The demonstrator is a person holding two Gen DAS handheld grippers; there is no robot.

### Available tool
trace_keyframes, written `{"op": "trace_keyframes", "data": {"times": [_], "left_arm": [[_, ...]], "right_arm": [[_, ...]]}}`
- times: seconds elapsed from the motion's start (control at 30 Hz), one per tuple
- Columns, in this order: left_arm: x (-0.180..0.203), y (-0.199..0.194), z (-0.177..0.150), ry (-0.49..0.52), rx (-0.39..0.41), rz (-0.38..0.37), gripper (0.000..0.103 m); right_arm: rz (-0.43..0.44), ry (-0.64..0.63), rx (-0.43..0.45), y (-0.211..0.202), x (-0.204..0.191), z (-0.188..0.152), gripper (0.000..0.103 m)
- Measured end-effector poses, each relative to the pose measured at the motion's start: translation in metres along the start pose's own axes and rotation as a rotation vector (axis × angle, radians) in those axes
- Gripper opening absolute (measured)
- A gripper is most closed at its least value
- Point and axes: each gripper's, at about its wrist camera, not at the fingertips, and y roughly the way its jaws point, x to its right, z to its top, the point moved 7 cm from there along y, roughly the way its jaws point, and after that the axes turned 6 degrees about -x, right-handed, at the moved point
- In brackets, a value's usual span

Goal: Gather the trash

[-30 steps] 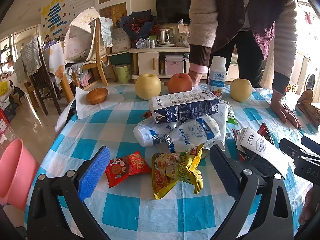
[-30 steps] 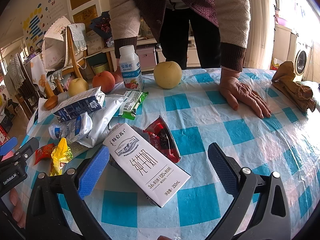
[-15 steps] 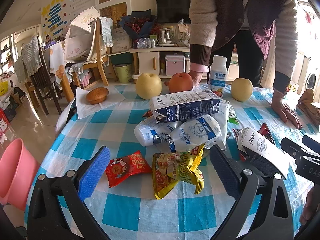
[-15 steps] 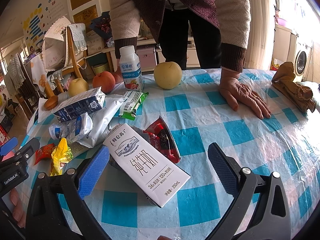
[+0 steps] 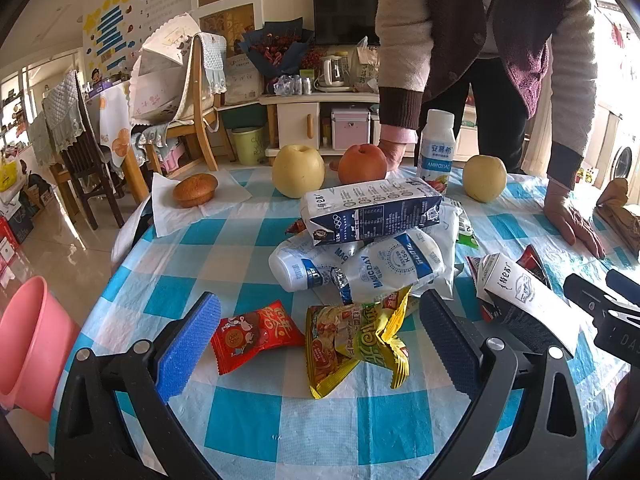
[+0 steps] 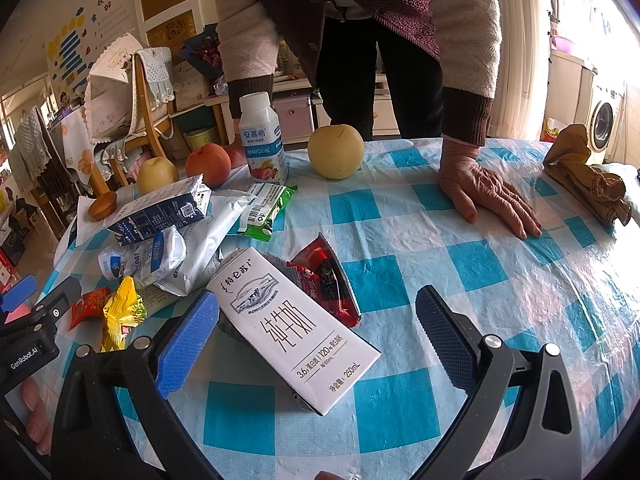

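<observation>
Trash lies on a blue-checked tablecloth (image 5: 240,408). My left gripper (image 5: 318,344) is open, its jaws either side of a red snack wrapper (image 5: 252,334) and a yellow snack wrapper (image 5: 352,340). Behind them lie crushed milk bottles (image 5: 360,268) and a dark blue carton (image 5: 372,210). My right gripper (image 6: 316,344) is open around a white milk carton (image 6: 292,328), which lies on a red wrapper (image 6: 324,280). A green wrapper (image 6: 266,210) and a white bag (image 6: 216,236) lie further back.
A person leans on the far edge, one hand (image 6: 484,196) flat on the table. Two pears (image 5: 298,170) (image 6: 335,151), an apple (image 5: 362,163), a yogurt bottle (image 6: 262,144) and a muffin on a napkin (image 5: 195,190) stand behind. A pink bucket (image 5: 28,344) is left, a brown cloth (image 6: 584,172) right.
</observation>
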Motion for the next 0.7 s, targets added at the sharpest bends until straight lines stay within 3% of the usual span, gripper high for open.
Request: {"op": "trace_keyframes", "data": {"times": [0.37,0.5,0.6,0.7], "left_arm": [[0.000,0.000,0.000,0.002,-0.001,0.001,0.098],[-0.015,0.006,-0.003,-0.014,-0.014,0.006,0.098],[-0.029,0.011,-0.009,-0.036,-0.032,0.015,0.098],[-0.029,0.014,-0.014,-0.032,-0.049,0.009,0.098]], "right_arm": [[0.002,0.002,0.003,0.000,0.000,0.000,0.099],[0.007,0.004,0.020,-0.001,0.000,0.001,0.099],[-0.001,0.009,-0.042,0.003,0.001,-0.004,0.099],[0.047,0.053,-0.021,0.000,-0.001,0.000,0.099]]}}
